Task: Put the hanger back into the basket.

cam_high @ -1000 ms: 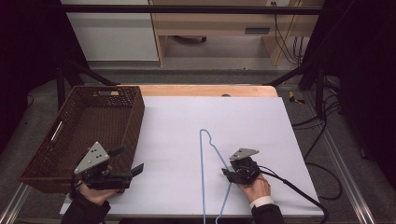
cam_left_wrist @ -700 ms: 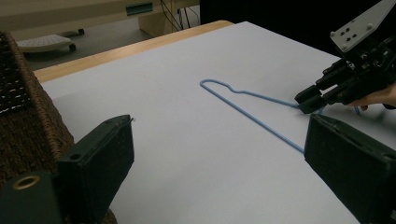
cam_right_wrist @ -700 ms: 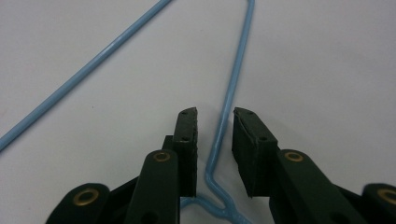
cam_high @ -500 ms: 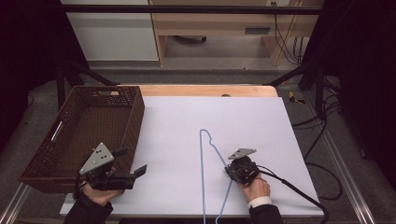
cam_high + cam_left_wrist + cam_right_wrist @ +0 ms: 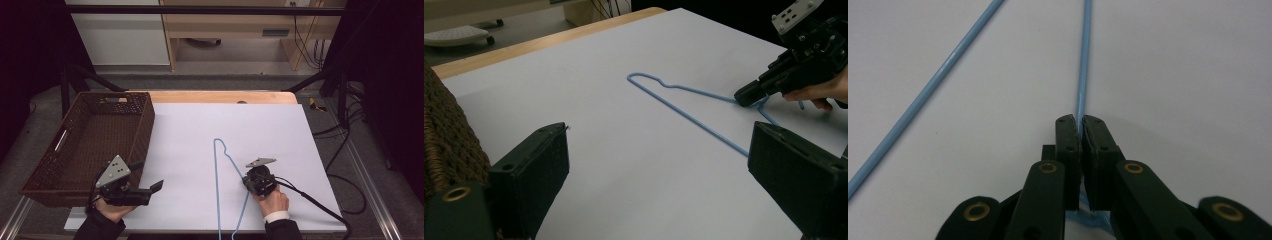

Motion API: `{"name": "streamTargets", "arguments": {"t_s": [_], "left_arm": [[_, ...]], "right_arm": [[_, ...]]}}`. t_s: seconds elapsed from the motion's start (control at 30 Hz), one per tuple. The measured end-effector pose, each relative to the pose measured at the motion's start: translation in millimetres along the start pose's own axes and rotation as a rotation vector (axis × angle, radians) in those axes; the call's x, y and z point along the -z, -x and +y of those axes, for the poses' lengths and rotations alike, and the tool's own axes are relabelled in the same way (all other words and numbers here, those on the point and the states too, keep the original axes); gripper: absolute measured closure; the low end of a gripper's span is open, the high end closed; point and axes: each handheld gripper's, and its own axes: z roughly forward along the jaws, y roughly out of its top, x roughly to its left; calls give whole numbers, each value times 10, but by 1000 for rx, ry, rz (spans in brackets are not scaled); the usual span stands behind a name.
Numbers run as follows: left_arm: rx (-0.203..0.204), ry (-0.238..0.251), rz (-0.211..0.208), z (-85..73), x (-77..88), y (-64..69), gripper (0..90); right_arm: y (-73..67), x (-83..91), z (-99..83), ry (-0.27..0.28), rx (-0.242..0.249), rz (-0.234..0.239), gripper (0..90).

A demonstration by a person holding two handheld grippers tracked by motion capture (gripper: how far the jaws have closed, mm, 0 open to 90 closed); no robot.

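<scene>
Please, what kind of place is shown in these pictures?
Probably a lab or workshop set up for recording handling work, not a home. A white-covered table sits in a dark metal frame, loose cables lie on the floor, and a person holds a camera-fitted tool in each hand: left tool, right tool.

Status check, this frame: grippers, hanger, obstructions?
Right gripper shut on thin blue wire hanger, flat on white sheet. Left gripper open beside brown wicker basket. Nothing obstructing.

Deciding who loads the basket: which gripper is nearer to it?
Left. The left gripper sits beside the wicker basket; the right gripper is across the table, clamped on the blue hanger.
</scene>
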Motion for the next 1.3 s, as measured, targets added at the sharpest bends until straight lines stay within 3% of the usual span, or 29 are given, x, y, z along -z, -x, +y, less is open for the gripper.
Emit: {"name": "streamTargets", "arguments": {"t_s": [0.3,0.6,0.83,1.0,1.3], "left_arm": [[-8,-22,-14,-19,-76,72,93],[-9,-52,-36,-58,-188,155,95],[-4,-76,-56,-91,-285,235,99],[-17,-109,-80,-132,-414,356,102],[-38,-149,-111,-181,-537,453,108]], "right_arm": [[0,83,16,38,-6,-5,871],[-66,227,63,106,42,-28,872],[-121,258,90,113,84,-39,873],[-155,274,102,113,87,-44,872],[-157,284,110,112,96,-45,873]]}}
